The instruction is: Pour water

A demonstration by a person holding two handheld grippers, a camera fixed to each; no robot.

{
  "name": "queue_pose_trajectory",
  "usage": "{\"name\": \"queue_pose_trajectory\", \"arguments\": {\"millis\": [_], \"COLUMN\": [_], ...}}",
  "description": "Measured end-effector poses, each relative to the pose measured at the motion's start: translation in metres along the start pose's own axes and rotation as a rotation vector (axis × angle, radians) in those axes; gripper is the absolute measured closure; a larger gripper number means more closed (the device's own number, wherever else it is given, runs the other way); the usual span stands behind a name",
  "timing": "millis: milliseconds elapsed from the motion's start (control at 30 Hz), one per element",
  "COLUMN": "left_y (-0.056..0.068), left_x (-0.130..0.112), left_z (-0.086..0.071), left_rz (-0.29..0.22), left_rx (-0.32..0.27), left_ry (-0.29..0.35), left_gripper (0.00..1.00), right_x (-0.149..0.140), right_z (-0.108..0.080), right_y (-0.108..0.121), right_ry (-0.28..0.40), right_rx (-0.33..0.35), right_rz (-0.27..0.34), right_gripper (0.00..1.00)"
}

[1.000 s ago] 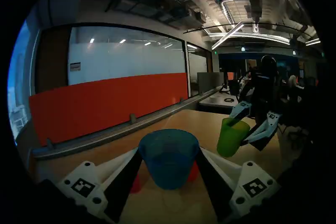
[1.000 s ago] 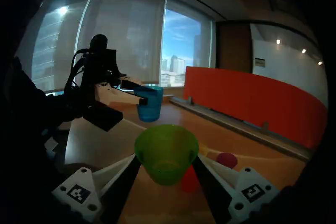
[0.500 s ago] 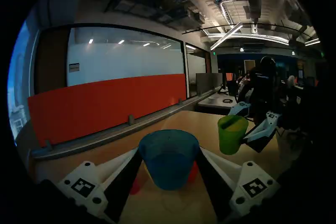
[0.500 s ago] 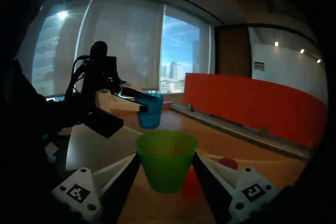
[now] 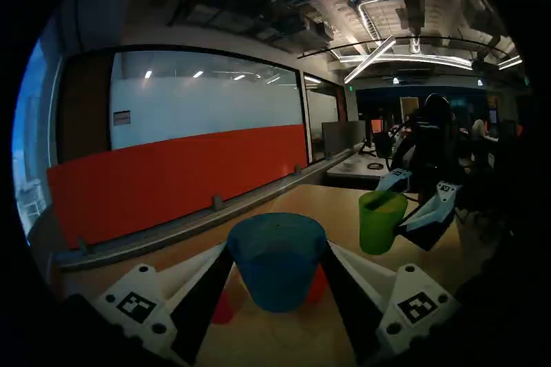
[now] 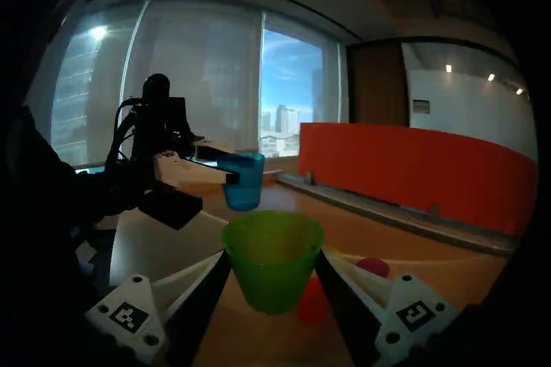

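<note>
Left gripper (image 5: 277, 260): I find the jaws clamped on the blue cup (image 5: 277, 281), one white finger pressed to each flank. The cup is upright and held clear of the surface (image 5: 324, 203).

Right gripper (image 6: 273, 274): the jaws are closed the same way on the green cup (image 6: 273, 253), which is also upright and off the surface.

In the left gripper view, the right gripper reaches in from the right at about the same height, with its cup near the blue one but apart from it. The hand behind it is too dark to make out.

Both cups are smooth, translucent plastic, tapering from a wide rim to a narrower base. I cannot tell the water level in either. The fingers carry black-and-white square markers.

The surface is pale, smooth wood. A small red round piece (image 6: 312, 301) lies on it below the green cup. An orange-red partition (image 5: 179, 167) runs along the far edge.
</note>
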State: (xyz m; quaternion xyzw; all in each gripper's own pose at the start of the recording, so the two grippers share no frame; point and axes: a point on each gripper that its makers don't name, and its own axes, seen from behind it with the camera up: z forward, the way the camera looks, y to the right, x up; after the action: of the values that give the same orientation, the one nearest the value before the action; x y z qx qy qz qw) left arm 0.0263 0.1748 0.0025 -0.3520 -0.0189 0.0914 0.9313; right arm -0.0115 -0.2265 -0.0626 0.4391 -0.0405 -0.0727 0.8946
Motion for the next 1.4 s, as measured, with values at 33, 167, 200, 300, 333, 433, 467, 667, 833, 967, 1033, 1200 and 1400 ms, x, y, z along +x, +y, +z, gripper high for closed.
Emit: {"name": "queue_pose_trajectory", "arguments": {"millis": [33, 167, 200, 300, 333, 433, 467, 667, 833, 967, 1033, 1200, 1400], "left_y": [0.000, -0.001, -0.001, -0.001, -0.001, -0.001, 0.000, 0.001, 0.003, 0.006, 0.007, 0.009, 0.008], "left_x": [0.001, 0.006, 0.007, 0.011, 0.013, 0.017, 0.018, 0.030, 0.040, 0.045, 0.048, 0.056, 0.065], "left_z": [0.000, 0.001, 0.001, 0.001, 0.001, 0.001, 0.001, 0.002, 0.003, 0.004, 0.004, 0.003, 0.003], "left_rz": [0.007, 0.040, 0.049, 0.071, 0.077, 0.098, 0.105, 0.168, 0.224, 0.270, 0.292, 0.346, 0.418], "left_rx": [0.003, 0.009, 0.011, 0.017, 0.019, 0.023, 0.023, 0.037, 0.048, 0.054, 0.055, 0.062, 0.080], "left_ry": [0.001, 0.006, 0.008, 0.014, 0.015, 0.018, 0.018, 0.026, 0.032, 0.033, 0.034, 0.038, 0.038], "left_gripper": [0.14, 0.14, 0.14, 0.14, 0.14, 0.14, 0.14, 0.14, 0.14, 0.14, 0.14, 0.14, 0.14], "right_x": [0.000, 0.000, 0.001, 0.001, 0.001, 0.003, 0.003, 0.003, 0.001, 0.000, 0.000, -0.002, -0.003], "right_z": [0.000, 0.002, 0.002, 0.005, 0.005, 0.008, 0.009, 0.014, 0.019, 0.022, 0.024, 0.028, 0.032], "right_y": [0.001, 0.000, 0.000, -0.002, -0.003, -0.006, -0.007, -0.014, -0.018, -0.020, -0.022, -0.025, -0.026], "right_ry": [0.000, 0.003, 0.003, 0.001, 0.001, 0.002, 0.003, -0.003, -0.012, -0.016, -0.015, -0.019, -0.024], "right_rx": [-0.001, 0.007, 0.009, 0.017, 0.020, 0.031, 0.036, 0.060, 0.076, 0.086, 0.093, 0.105, 0.114], "right_rz": [0.003, 0.009, 0.008, 0.006, 0.006, 0.003, 0.002, -0.015, -0.021, -0.024, -0.024, -0.026, -0.028], "right_gripper": [0.12, 0.12, 0.12, 0.12, 0.12, 0.12, 0.12, 0.12, 0.12, 0.12, 0.12, 0.12, 0.12]}}
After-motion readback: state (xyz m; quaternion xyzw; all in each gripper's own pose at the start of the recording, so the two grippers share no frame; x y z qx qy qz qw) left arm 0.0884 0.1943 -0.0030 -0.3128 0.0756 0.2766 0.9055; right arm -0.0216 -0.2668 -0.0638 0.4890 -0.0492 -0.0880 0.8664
